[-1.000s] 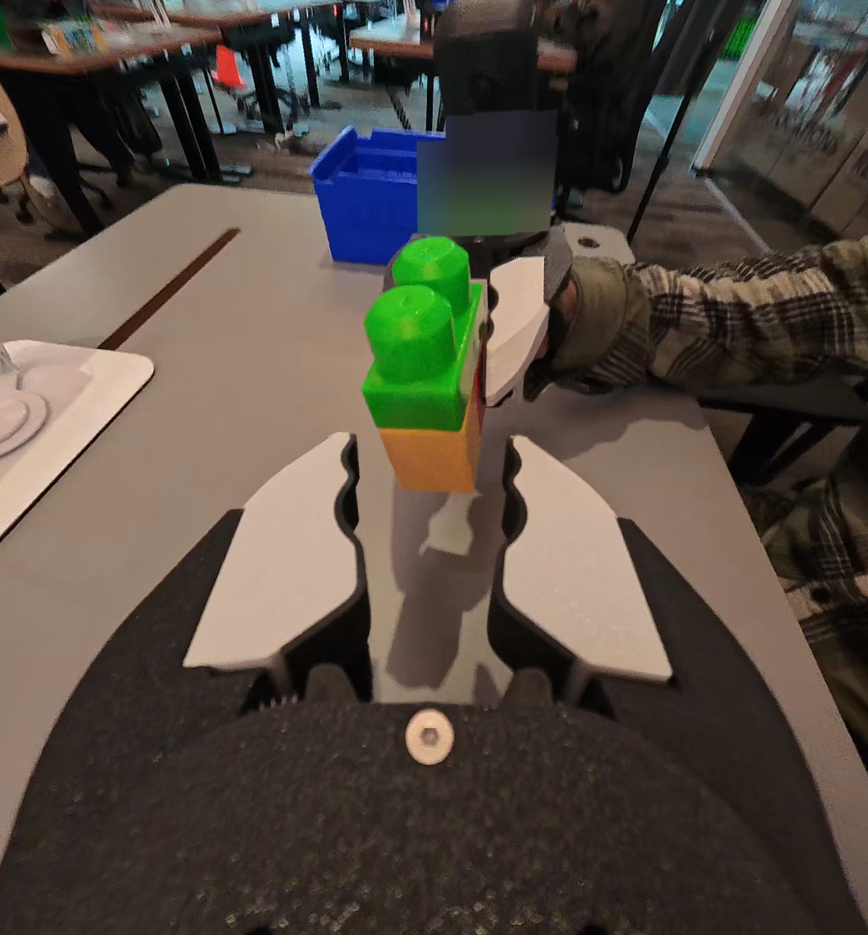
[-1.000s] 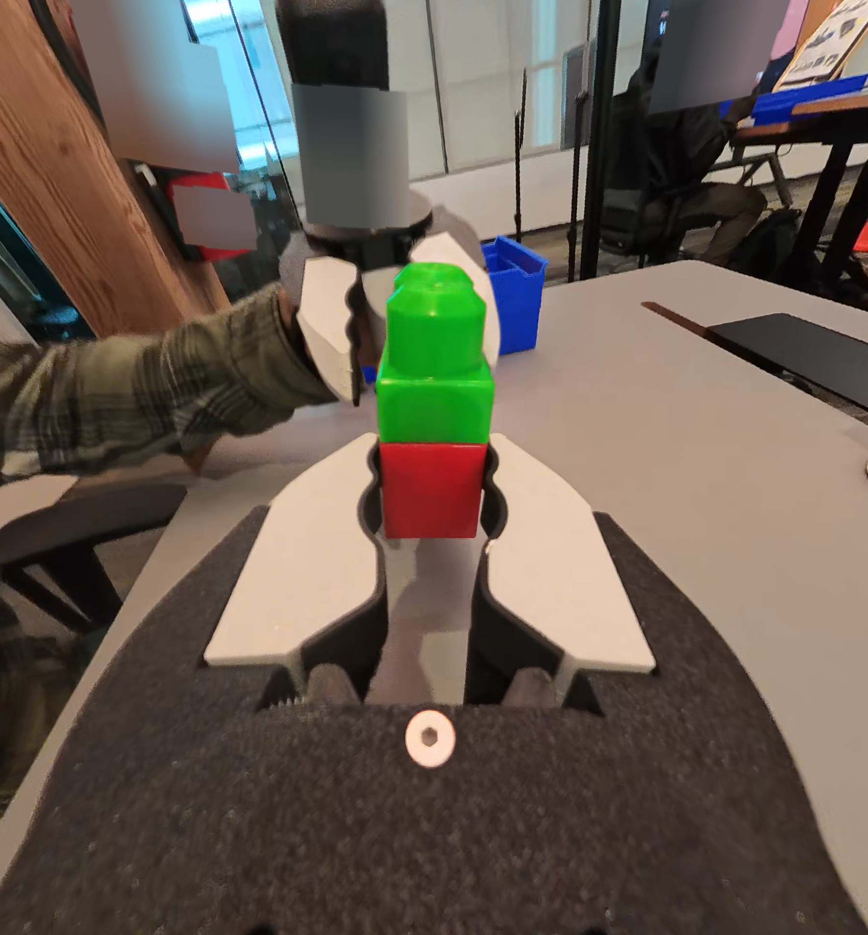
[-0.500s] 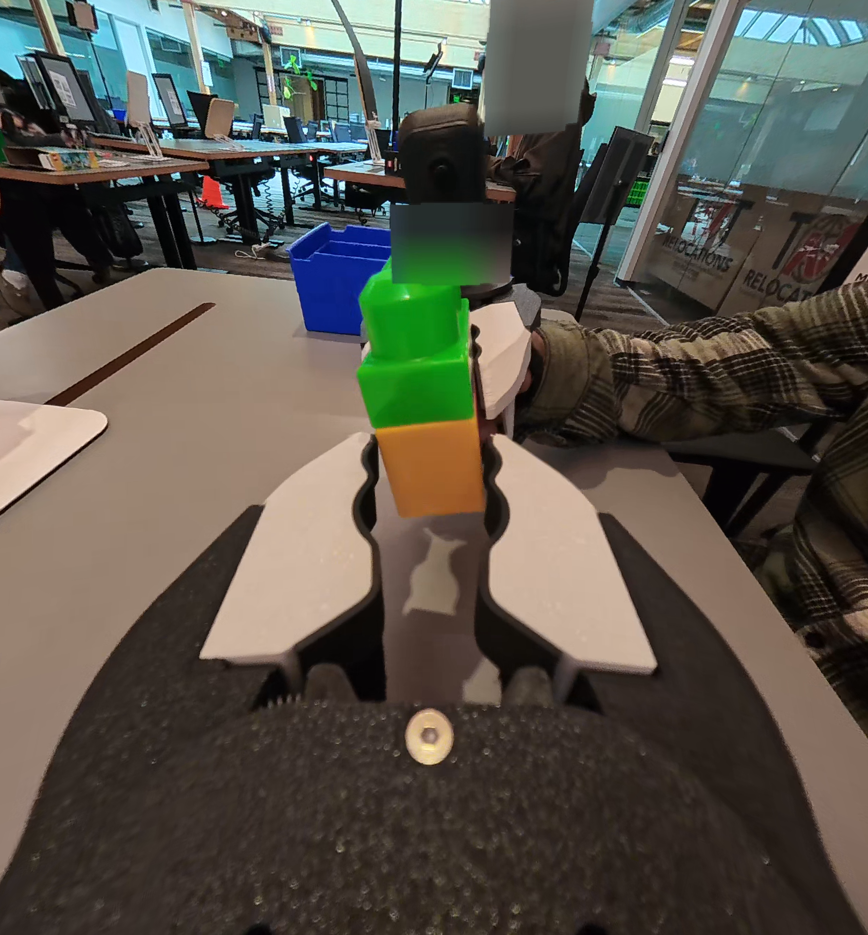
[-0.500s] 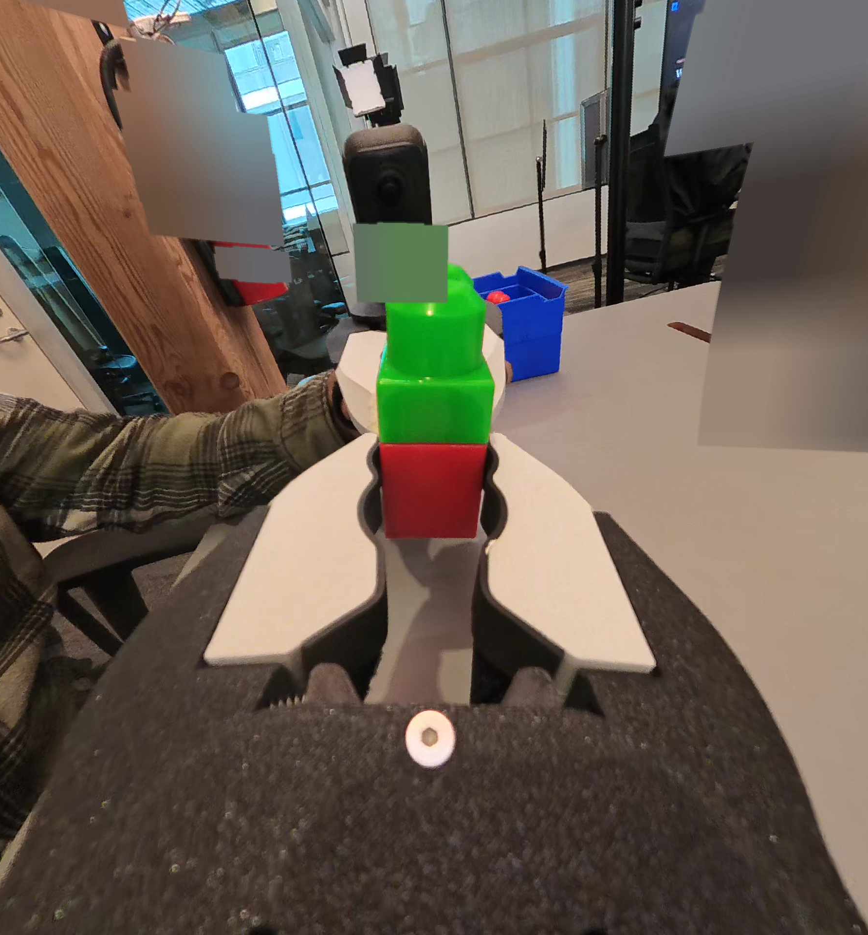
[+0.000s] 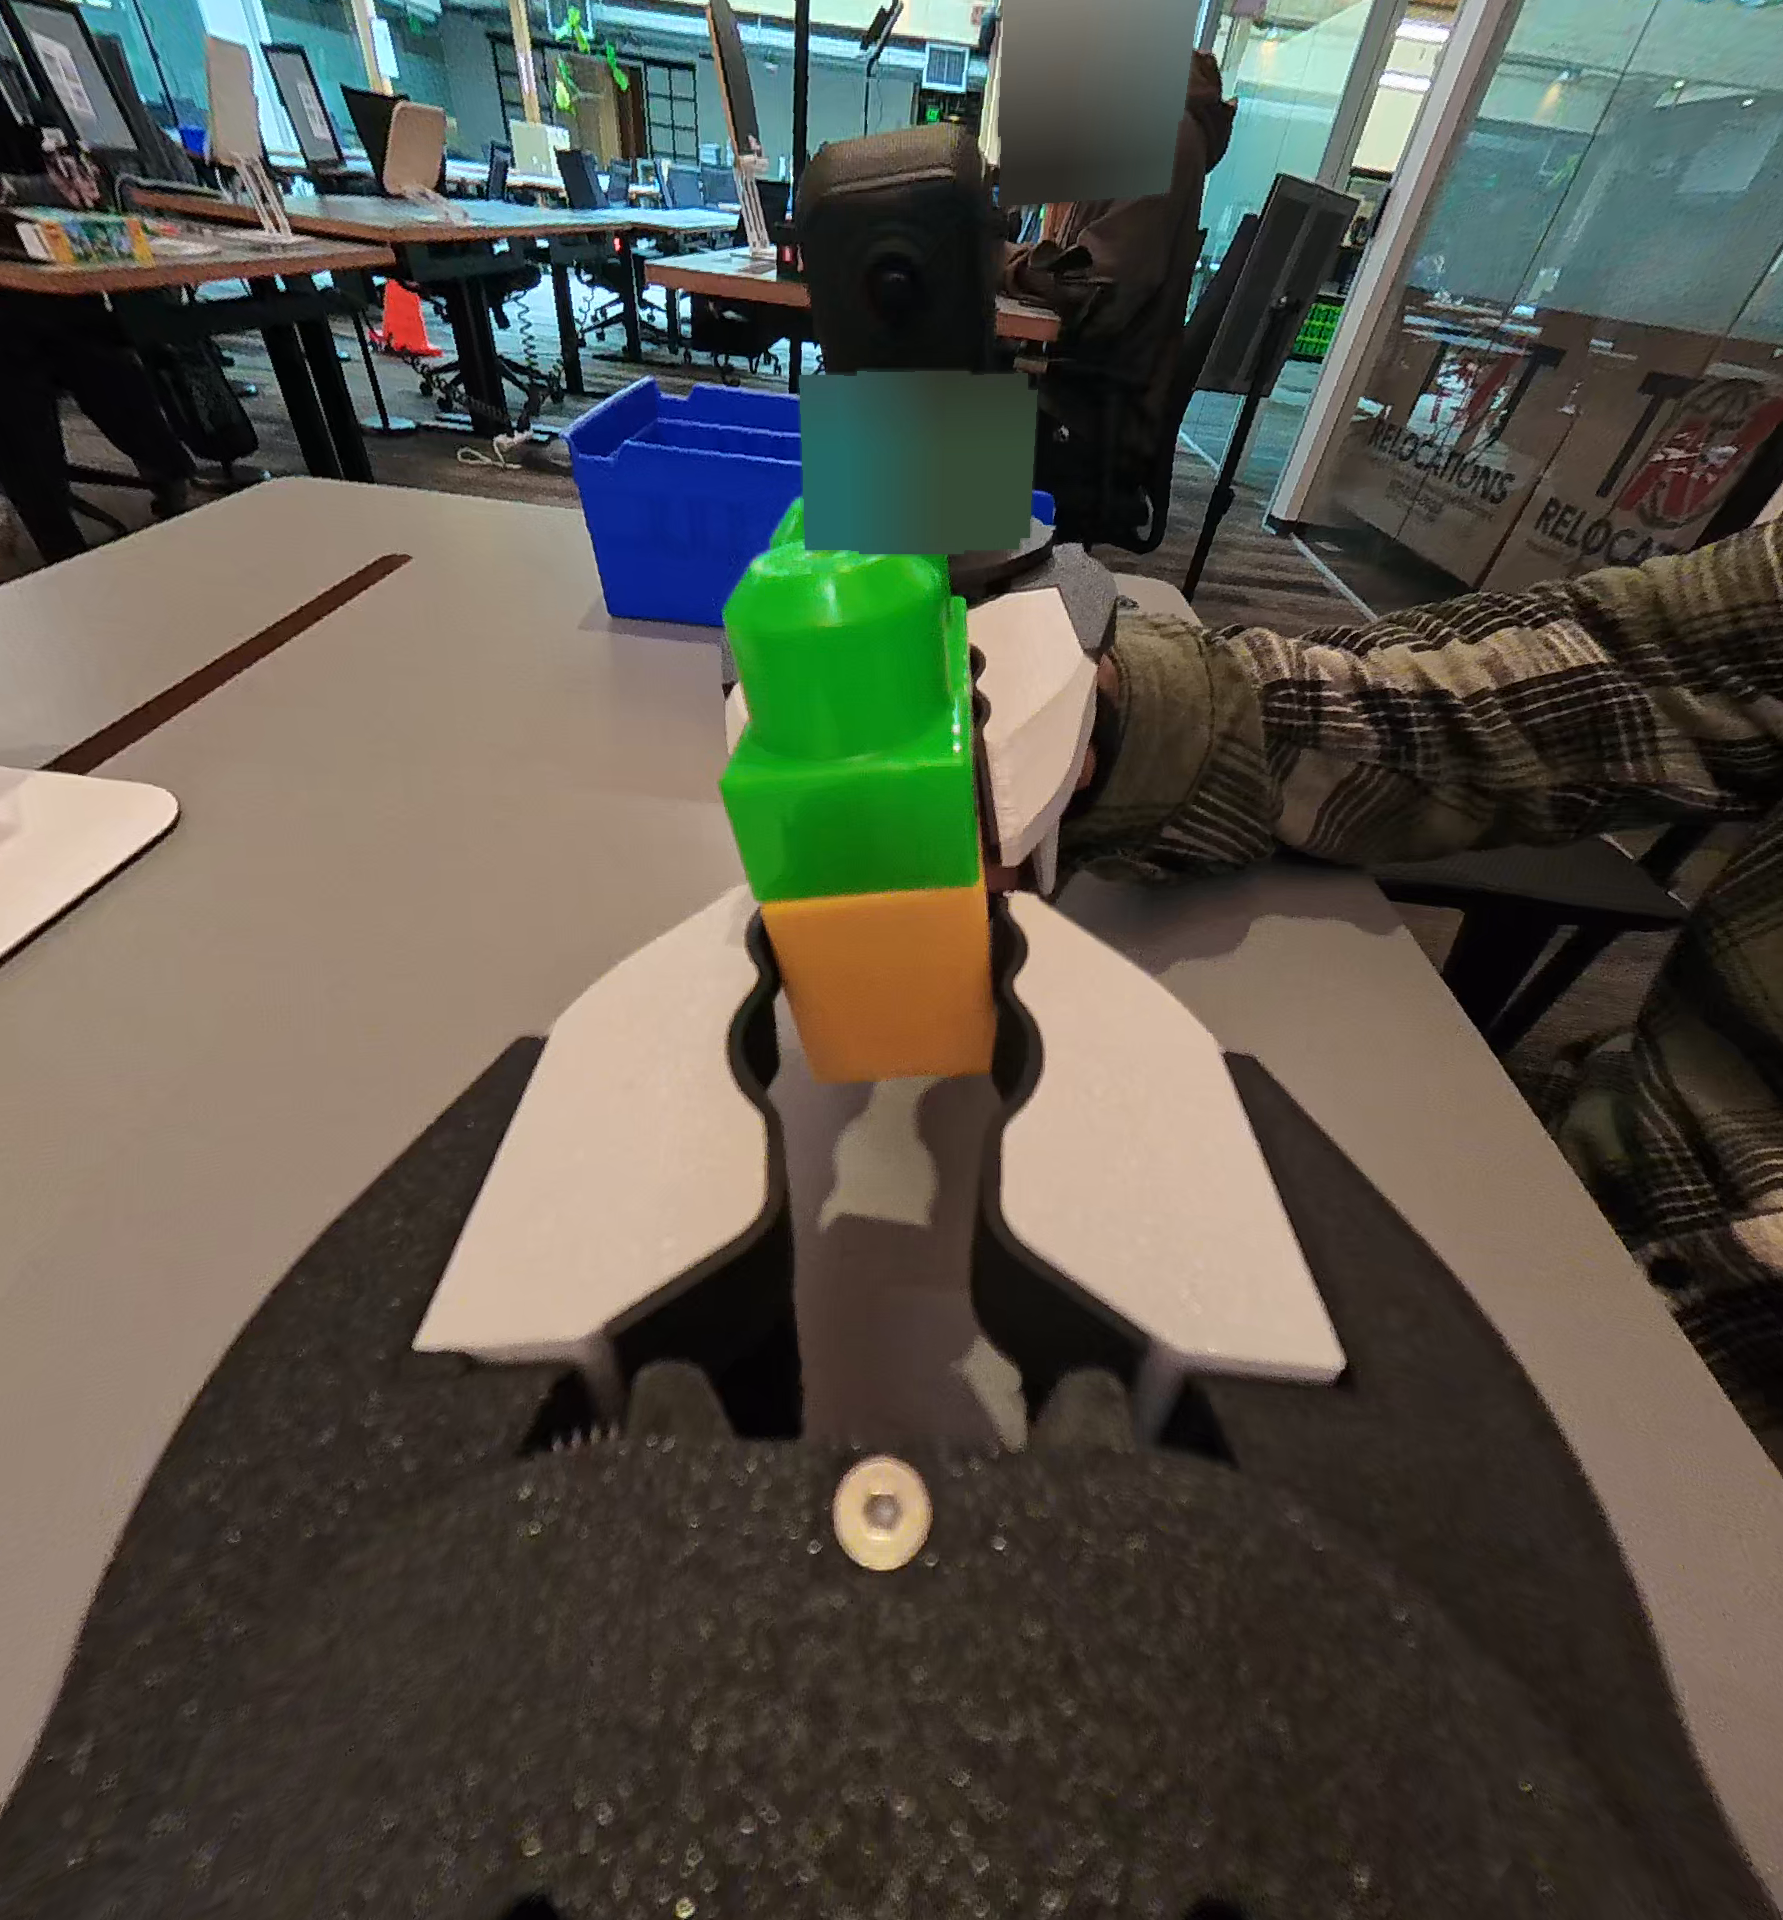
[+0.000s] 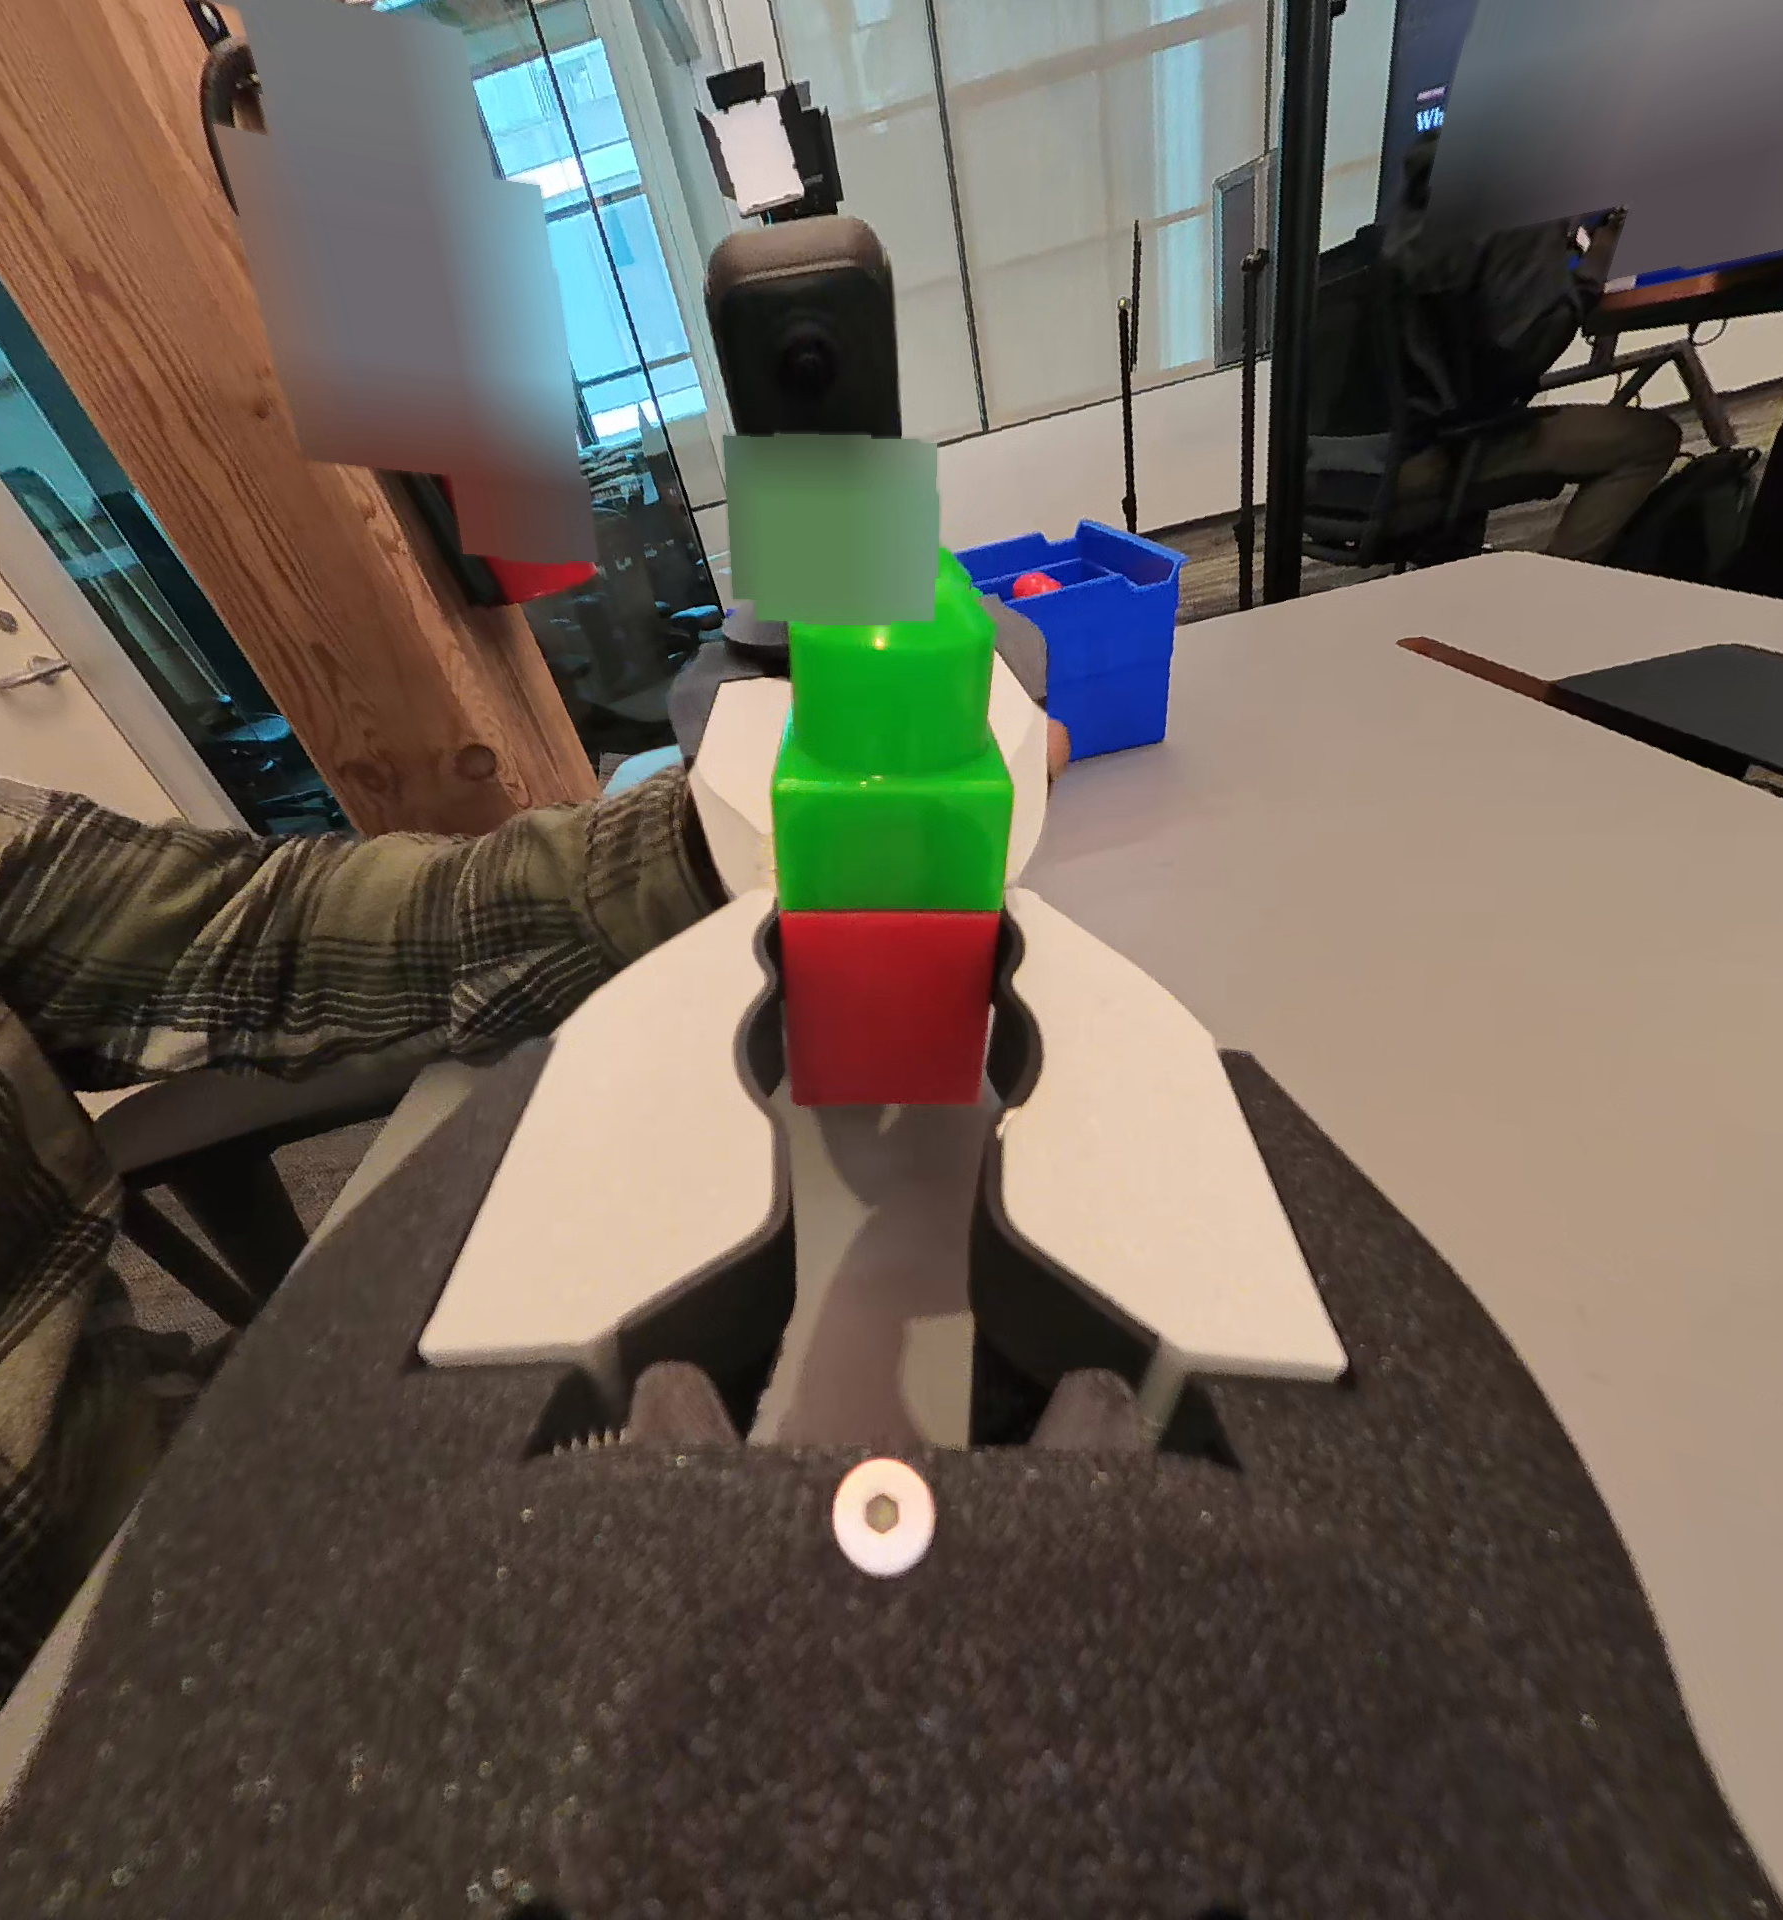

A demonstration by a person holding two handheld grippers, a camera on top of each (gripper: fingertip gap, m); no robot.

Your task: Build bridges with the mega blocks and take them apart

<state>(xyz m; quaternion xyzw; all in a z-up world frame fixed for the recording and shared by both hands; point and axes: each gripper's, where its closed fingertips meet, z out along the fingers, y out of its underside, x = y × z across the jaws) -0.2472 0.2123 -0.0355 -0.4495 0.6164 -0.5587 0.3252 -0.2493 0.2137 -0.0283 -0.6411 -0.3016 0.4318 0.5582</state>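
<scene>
A small bridge stands between my two grippers: a green two-stud block [image 5: 851, 800] sits across an orange block [image 5: 882, 987] and a red block [image 6: 887, 1008]. My left gripper [image 5: 879, 935] is shut on the orange block. My right gripper [image 6: 887, 935] is shut on the red block, with the green block [image 6: 892, 821] right above it. The grippers face each other. The right gripper's white fingers [image 5: 1032, 727] show behind the green block in the left wrist view, and the left gripper's fingers [image 6: 731, 790] behind it in the right wrist view.
A blue bin [image 5: 679, 499] stands on the grey table [image 5: 347, 831] beyond the bridge; it [image 6: 1105, 644] holds a red piece [image 6: 1034, 584]. A white mat [image 5: 25, 862] lies left, a dark pad [image 6: 1718, 707] right. Plaid sleeves [image 5: 1489, 707] [image 6: 243, 935] reach in from the table edge.
My left gripper moved forward around the orange block and closed on it. My right gripper stayed shut on the red block. Both cameras levelled out and show more of the room.
</scene>
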